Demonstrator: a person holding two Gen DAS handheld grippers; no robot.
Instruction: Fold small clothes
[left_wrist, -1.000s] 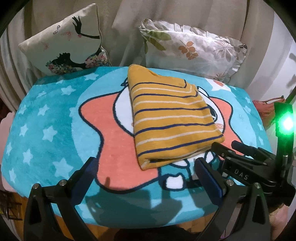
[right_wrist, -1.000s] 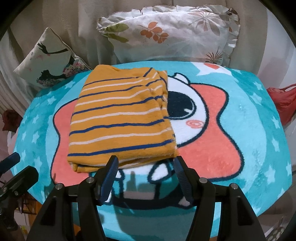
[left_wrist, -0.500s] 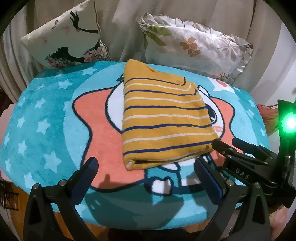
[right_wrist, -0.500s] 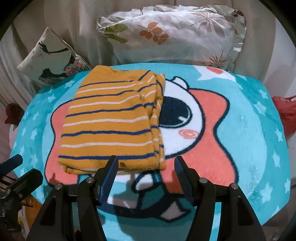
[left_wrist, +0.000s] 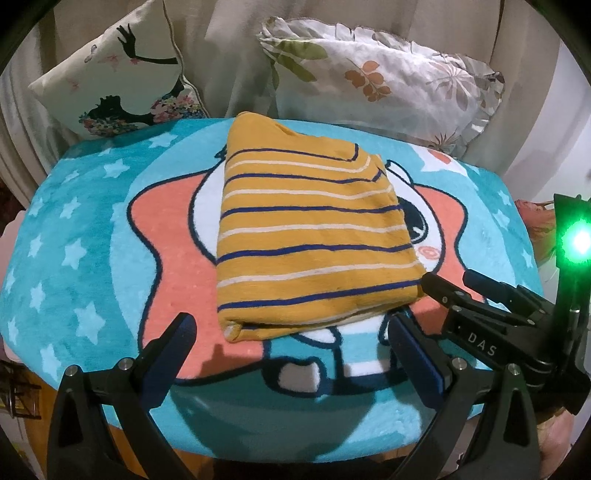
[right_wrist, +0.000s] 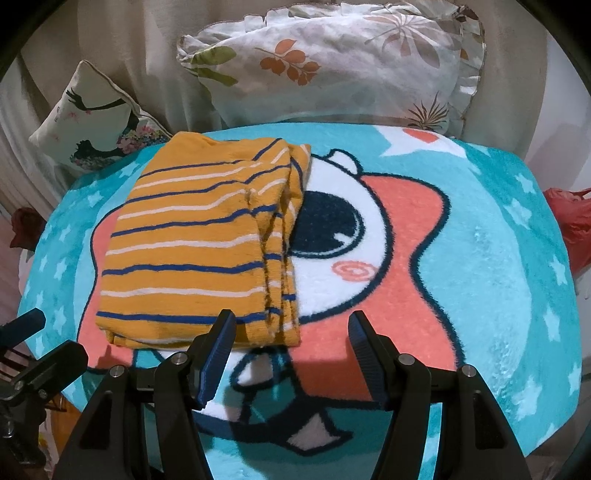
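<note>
A folded mustard-yellow garment with navy and white stripes lies on a turquoise cartoon blanket. My left gripper stands open just in front of the garment's near edge, its blue pads wide apart and nothing between them. My right gripper is open too, hovering at the garment's near right corner, where the layered fold edges show. Its left pad overlaps the hem in the picture; contact cannot be told. The right gripper's black body reaches in from the right of the left wrist view.
Two cushions lean against the back: a silhouette-print one at left and a leaf-print one at right. A red bag lies beyond the blanket's right edge. The blanket's front edge drops off near the grippers.
Both grippers have slid sideways along the front, so the garment sits further left in both views. Their jaws kept the same spread and the garment lies unchanged.
</note>
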